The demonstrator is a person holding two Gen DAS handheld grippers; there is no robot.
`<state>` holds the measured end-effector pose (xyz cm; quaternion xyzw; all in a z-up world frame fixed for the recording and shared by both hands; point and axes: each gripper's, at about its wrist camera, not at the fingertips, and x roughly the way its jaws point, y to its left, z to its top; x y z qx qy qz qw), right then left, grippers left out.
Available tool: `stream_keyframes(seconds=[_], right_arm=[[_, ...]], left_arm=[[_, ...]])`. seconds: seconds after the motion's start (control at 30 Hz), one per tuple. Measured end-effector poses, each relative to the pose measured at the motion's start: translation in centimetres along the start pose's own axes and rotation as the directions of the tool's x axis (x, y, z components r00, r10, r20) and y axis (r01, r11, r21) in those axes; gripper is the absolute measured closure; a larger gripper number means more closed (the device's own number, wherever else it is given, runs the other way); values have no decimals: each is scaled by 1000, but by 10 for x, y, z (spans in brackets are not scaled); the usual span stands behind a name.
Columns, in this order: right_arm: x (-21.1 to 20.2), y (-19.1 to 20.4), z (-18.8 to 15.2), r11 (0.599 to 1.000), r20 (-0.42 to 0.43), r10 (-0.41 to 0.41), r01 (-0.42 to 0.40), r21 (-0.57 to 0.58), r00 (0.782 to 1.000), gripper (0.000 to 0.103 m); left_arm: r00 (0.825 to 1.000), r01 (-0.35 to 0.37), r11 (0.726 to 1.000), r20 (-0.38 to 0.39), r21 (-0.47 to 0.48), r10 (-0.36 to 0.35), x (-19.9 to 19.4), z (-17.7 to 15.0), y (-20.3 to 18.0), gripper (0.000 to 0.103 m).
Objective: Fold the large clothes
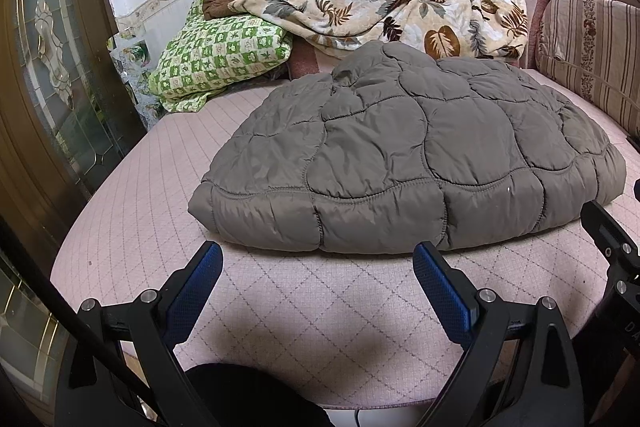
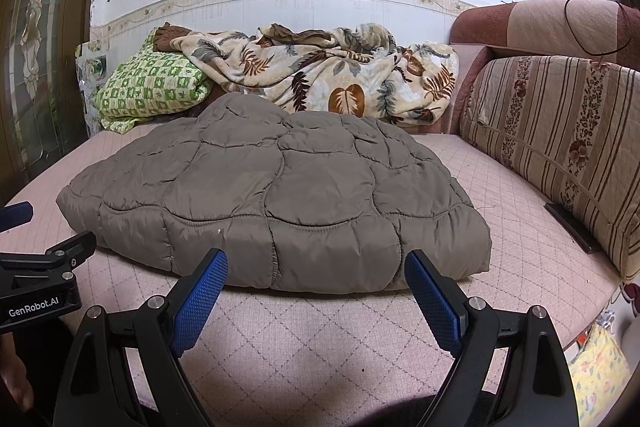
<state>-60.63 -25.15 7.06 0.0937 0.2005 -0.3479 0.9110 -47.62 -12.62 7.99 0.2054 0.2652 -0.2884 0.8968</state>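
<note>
Both tools, left tool (image 1: 318, 259) and right tool (image 2: 316, 267), gape before one folded jacket (image 1: 400, 155).

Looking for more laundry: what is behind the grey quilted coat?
Behind the grey quilted coat lie a leaf-print blanket and a green checked bundle. Whatever sits directly behind its far edge is hidden.

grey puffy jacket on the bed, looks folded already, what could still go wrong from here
1. The grey quilted jacket is thick and bulges up in the middle; with the left gripper and right gripper both open and clear of it, nothing pins the fold, so it may spring open.
2. Its far edge lies against the leaf-print blanket, so pushing the jacket back could snag or drag the blanket.
</note>
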Motion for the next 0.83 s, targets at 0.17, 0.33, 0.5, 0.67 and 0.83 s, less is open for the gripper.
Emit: stream_keyframes(seconds=[0.17,0.33,0.5,0.67,0.83], right_arm=[[1,0,0,1000,-2,0,0,-1,1000,10],[0,-1,-1,1000,-3,-4,4,-4,1000,10],[0,-1,0,1000,-2,-3,3,-4,1000,10],[1,-1,-1,1000,-1,-1,1,-6,1000,10],[0,-2,-1,1000,-3,-2,2,-11,1000,10]], left_arm=[[1000,3,1000,-3,2,-3,0,-1,0,7],[1000,4,1000,-3,2,-4,0,-1,0,7],[1000,7,1000,-7,0,-7,1,-1,-1,7],[1000,-12,1000,-12,12,12,2,-1,-1,7],[1000,18,1000,-25,19,-18,4,-3,1,7]])
